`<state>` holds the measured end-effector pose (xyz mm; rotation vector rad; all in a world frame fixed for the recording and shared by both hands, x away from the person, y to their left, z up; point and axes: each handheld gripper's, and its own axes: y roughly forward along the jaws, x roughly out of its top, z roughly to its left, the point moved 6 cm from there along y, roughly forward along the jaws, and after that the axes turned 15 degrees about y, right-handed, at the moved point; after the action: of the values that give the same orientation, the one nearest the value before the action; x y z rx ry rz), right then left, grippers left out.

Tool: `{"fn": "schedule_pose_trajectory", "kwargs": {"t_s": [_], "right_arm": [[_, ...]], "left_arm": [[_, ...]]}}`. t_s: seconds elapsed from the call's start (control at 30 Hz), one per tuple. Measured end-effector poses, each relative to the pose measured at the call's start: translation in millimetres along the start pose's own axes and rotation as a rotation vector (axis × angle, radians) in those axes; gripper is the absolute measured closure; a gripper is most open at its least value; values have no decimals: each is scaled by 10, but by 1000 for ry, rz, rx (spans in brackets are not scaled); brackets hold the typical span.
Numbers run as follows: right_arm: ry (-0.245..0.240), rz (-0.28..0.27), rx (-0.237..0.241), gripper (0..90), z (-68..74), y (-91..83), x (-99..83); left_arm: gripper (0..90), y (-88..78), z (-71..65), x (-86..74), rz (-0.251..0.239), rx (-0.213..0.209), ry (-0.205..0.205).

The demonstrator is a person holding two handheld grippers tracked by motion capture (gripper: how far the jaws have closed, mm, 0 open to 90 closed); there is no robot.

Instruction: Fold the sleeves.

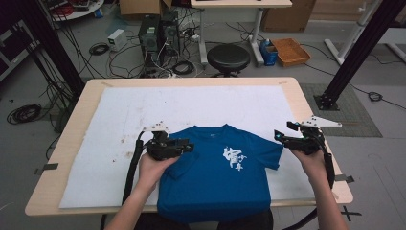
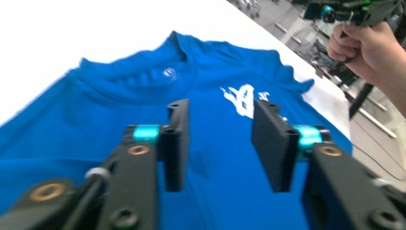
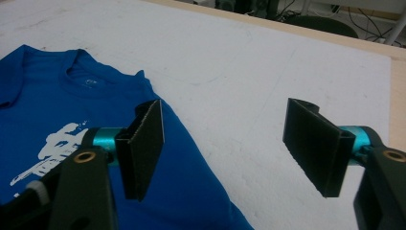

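A blue T-shirt [image 1: 215, 177] with a white print [image 1: 233, 157] lies face up on the white mat [image 1: 119, 120], collar toward the far side and hem hanging over the near table edge. Its left sleeve [image 1: 184, 165] is folded inward over the body. My left gripper [image 1: 189, 145] hovers over that shoulder with its jaws open; in the left gripper view the gripper [image 2: 220, 104] has only the shirt [image 2: 119, 110] beneath it, nothing between the pads. My right gripper [image 1: 281, 134] stands open just beyond the right sleeve; in the right gripper view the gripper [image 3: 225, 108] spans the shirt's edge [image 3: 57, 110] and bare mat.
The wooden table [image 1: 72, 124] shows around the mat. Beyond the far edge are a black stool [image 1: 228, 57], computer towers [image 1: 155, 31], floor cables and an orange crate [image 1: 290, 51]. A black frame post [image 1: 356, 52] stands at the right.
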<state>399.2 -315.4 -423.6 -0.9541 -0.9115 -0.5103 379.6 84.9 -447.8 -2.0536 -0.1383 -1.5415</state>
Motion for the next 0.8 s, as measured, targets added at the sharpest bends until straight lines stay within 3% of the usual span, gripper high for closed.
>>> {"fn": "schedule_pose_trajectory", "kwargs": {"t_s": [0.2, 0.23, 0.27, 0.33, 0.43, 0.47, 0.67, 0.8], "right_arm": [[36, -3, -8, 334, -67, -33, -11], [46, -2, -10, 343, -84, -43, -17], [55, -3, -14, 346, -101, -52, -21], [80, -5, -21, 346, -138, -68, -31], [106, 4, -19, 365, -171, -84, -56], [110, 8, -21, 371, -177, -83, -66], [128, 39, -30, 401, -198, -54, -130], [158, 94, -41, 508, -266, -2, -229]], "left_arm": [[487, -249, 93, 68, -44, 81, 94], [479, -382, 149, 83, -52, 126, 130], [467, -382, 149, 83, -52, 126, 130], [464, -594, 240, 94, -77, 178, 156], [442, -725, 299, 92, -86, 208, 169], [441, -850, 356, 81, -88, 234, 190], [416, -1074, 457, 46, -113, 261, 185], [413, -1154, 513, 3, -111, 274, 174]]}}
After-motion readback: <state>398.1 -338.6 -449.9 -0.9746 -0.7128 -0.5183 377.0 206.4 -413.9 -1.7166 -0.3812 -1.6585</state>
